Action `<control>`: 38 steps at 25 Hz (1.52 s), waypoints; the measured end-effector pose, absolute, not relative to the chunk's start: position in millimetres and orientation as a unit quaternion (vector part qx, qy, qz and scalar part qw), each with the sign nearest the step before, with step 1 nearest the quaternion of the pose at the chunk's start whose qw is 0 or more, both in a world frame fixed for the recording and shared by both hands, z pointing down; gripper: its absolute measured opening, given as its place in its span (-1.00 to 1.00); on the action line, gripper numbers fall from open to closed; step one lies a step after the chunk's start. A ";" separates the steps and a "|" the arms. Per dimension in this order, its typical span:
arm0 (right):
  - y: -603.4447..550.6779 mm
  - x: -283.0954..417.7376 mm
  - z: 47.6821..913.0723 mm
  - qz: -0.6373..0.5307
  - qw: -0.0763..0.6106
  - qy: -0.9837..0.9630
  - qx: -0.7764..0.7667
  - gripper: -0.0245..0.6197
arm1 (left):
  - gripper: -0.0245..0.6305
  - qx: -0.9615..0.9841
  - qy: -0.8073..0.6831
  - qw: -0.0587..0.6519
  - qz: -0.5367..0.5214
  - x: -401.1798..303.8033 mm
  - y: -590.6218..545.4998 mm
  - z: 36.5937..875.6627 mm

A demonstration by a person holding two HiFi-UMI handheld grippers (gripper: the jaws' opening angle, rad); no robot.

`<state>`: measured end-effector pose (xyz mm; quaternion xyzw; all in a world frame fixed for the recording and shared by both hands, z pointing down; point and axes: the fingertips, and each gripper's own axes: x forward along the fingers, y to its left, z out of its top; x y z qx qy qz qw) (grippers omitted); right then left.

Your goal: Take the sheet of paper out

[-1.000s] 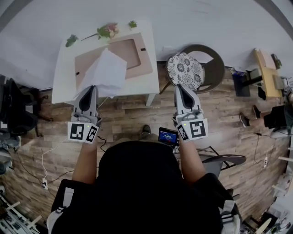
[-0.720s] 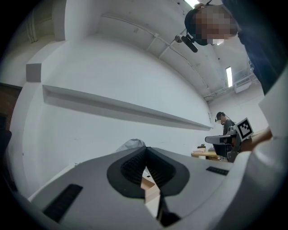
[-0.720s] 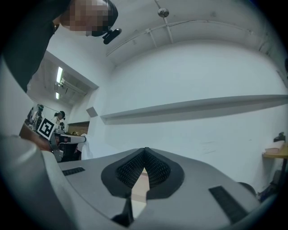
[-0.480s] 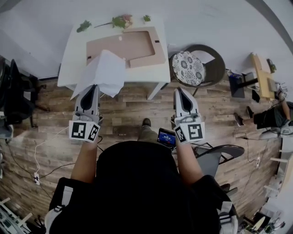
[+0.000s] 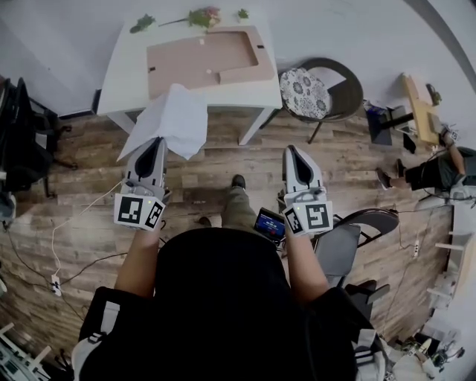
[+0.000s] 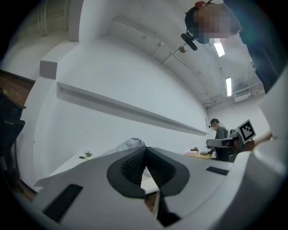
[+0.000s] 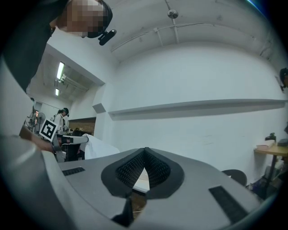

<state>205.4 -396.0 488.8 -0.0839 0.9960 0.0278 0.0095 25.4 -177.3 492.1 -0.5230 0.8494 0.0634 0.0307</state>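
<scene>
The white sheet of paper (image 5: 171,123) hangs crumpled from my left gripper (image 5: 158,141), which is shut on its near edge. It hovers over the wooden floor, in front of the white table (image 5: 123,85). In the left gripper view the paper (image 6: 131,143) peeks up just beyond the closed tips of that gripper (image 6: 145,150). A flat brown folder (image 5: 201,59) lies open on the table. My right gripper (image 5: 291,149) points forward over the floor, jaws together and nothing in them; its own view shows the tips of this gripper (image 7: 145,150) meeting and the paper (image 7: 96,148) off to the left.
A round chair with a patterned cushion (image 5: 305,93) stands right of the table. Flowers (image 5: 201,16) lie along the table's far edge. A small lit screen (image 5: 271,225) sits near my right wrist. Cables run over the floor at left, and a desk with clutter stands at far right.
Both grippers have drawn back from the table. The sheet, earlier hanging over the table and folder, now hangs over the floor in front of it.
</scene>
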 end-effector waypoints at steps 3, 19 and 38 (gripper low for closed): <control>-377.5 226.3 495.3 0.025 -0.002 0.997 -0.078 -0.89 | -0.92 -0.526 0.848 0.020 0.063 48.2 -164.7 499.5; -368.2 301.0 504.1 -0.013 0.013 0.999 -0.037 -0.89 | -0.91 -0.496 0.868 0.020 0.020 152.6 -145.4 485.2; -384.6 396.8 529.4 -0.025 0.005 0.999 -0.029 -0.89 | -0.92 -0.487 0.873 -0.017 0.036 255.5 -162.2 507.0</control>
